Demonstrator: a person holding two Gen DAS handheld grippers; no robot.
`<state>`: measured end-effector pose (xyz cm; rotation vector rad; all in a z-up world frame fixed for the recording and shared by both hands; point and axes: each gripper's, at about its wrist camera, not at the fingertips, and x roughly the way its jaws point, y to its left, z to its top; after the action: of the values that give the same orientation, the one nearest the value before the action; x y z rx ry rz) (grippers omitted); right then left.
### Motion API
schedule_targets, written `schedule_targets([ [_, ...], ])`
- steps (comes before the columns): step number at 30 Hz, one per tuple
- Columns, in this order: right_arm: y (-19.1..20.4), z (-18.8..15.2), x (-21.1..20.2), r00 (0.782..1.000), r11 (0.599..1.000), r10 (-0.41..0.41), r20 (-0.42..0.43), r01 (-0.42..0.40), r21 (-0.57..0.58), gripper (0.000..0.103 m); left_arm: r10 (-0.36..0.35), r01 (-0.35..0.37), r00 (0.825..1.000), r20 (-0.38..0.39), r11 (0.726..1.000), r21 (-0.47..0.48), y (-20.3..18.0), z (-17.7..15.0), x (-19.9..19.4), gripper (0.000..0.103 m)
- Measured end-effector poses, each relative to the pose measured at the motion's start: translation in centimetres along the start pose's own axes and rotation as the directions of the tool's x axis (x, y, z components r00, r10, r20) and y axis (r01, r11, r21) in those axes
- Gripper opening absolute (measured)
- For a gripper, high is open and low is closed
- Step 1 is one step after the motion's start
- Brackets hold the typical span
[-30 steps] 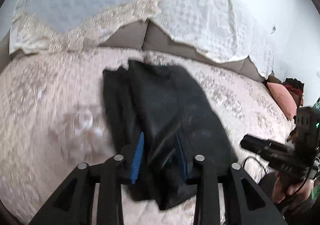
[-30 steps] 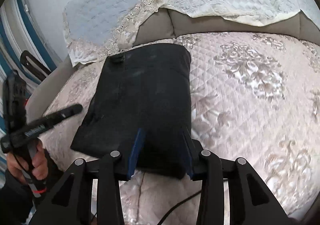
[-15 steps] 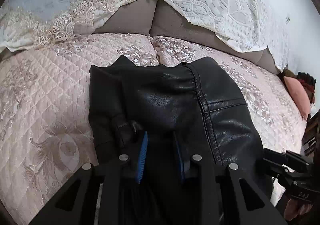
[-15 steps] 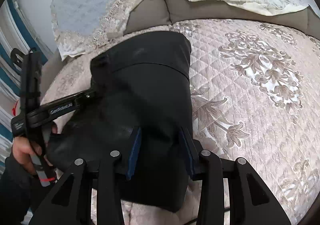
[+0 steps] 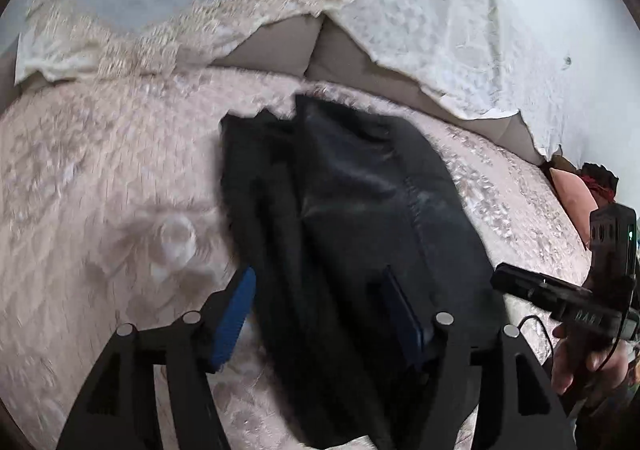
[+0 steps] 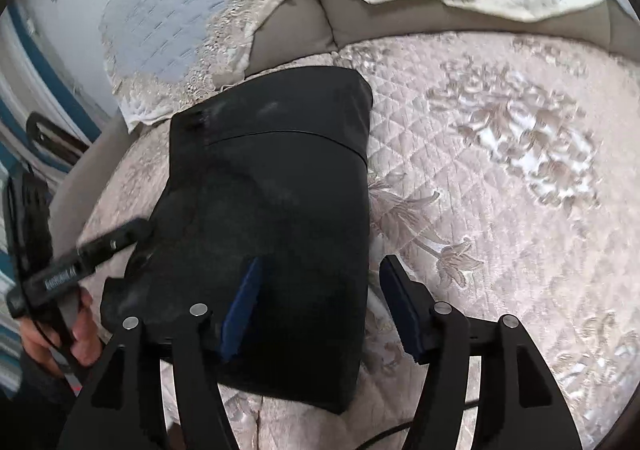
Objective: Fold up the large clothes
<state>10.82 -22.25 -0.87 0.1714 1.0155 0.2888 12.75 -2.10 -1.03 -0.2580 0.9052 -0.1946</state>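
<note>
Here, release after a fold: black jacket (image 6: 276, 217) lying folded on the quilted sofa seat (image 6: 500, 177); left gripper (image 5: 320, 310) and right gripper (image 6: 320, 298) just opened wide, gripping nothing. Best withdrawn straight, without snagging the edge.

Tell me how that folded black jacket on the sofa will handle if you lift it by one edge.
The black jacket would probably sag and unfold: its layers lie loose and uneven. Its smooth, leather-like sheen suggests slippery, fairly heavy material, so a one-edge grip may slide.

Both hand-held grippers (image 5: 320, 306) (image 6: 324, 306) apparently just opened
</note>
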Motion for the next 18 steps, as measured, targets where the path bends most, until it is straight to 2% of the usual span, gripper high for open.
schedule_targets([
  [7,-1.2,1.1,1.7,0.998,0.998,0.048,-0.027,-0.046,0.051,0.067,-0.046,0.039,0.997,-0.062,0.993,-0.108,2.4,-0.3,2.8,0.074],
  [14,-2.9,2.5,3.9,0.988,0.983,0.141,-0.061,-0.133,0.125,0.069,-0.074,0.066,0.995,-0.067,0.990,-0.121,2.9,0.6,4.4,0.075],
  [18,-3.6,3.2,5.4,0.972,0.964,0.214,-0.094,-0.196,0.178,0.069,-0.076,0.069,0.995,-0.066,0.992,-0.110,2.7,0.6,4.6,0.064],
])
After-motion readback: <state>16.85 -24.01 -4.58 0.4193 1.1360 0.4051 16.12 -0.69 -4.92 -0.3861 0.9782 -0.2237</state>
